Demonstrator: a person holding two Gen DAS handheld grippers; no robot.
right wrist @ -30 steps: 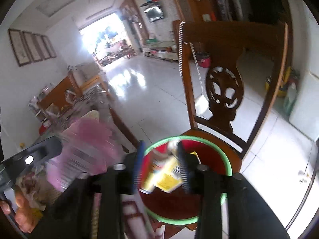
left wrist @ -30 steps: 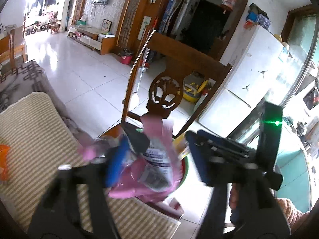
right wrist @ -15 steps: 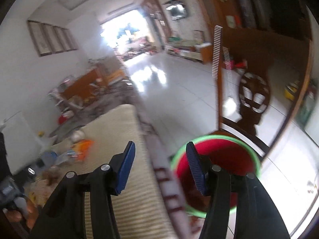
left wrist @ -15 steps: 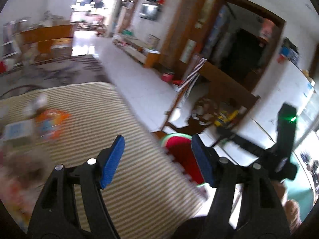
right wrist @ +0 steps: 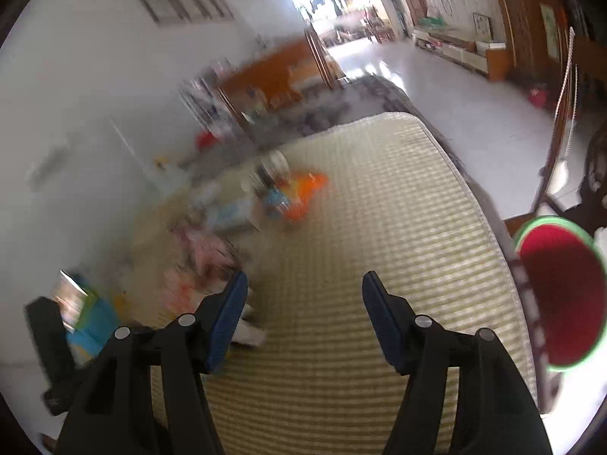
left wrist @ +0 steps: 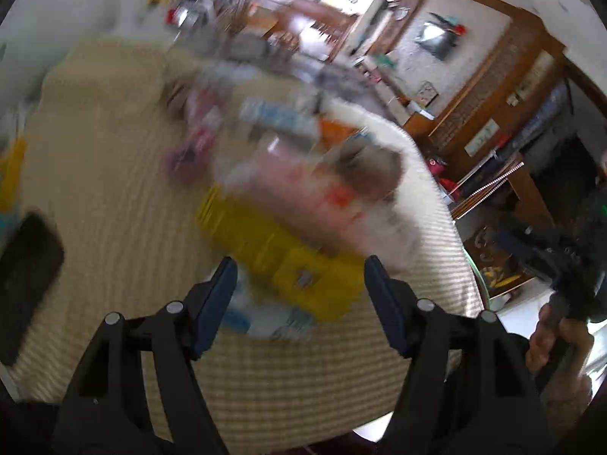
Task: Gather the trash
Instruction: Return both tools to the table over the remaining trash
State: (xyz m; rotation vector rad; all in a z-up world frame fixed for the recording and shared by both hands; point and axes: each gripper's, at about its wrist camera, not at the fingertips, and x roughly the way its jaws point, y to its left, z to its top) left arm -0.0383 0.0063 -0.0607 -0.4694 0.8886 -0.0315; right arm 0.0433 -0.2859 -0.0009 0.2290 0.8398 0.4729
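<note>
A blurred heap of trash lies on the striped mat [left wrist: 114,159]: a yellow packet [left wrist: 280,254], a pink wrapper [left wrist: 303,189] and an orange wrapper [left wrist: 334,129]. My left gripper [left wrist: 301,284] hangs open just in front of the yellow packet, nothing between its pads. My right gripper [right wrist: 305,303] is over bare mat [right wrist: 379,208], its jaws opening and empty. The orange wrapper [right wrist: 307,189] and pink wrapper [right wrist: 205,246] lie to its far left. The red bin with a green rim [right wrist: 557,295] sits off the mat's right edge.
A flat black object [left wrist: 26,265] lies at the mat's left side. A hand [left wrist: 550,337] carries the right gripper [left wrist: 519,246] beyond the mat's right edge. A wooden chair [right wrist: 561,113] stands behind the bin, with white tiled floor [right wrist: 474,106] beyond.
Both grippers swung left from the red bin to over the mat. The pink bag left the left jaws and the yellow wrapper the right jaws. The right jaws stand wider.
</note>
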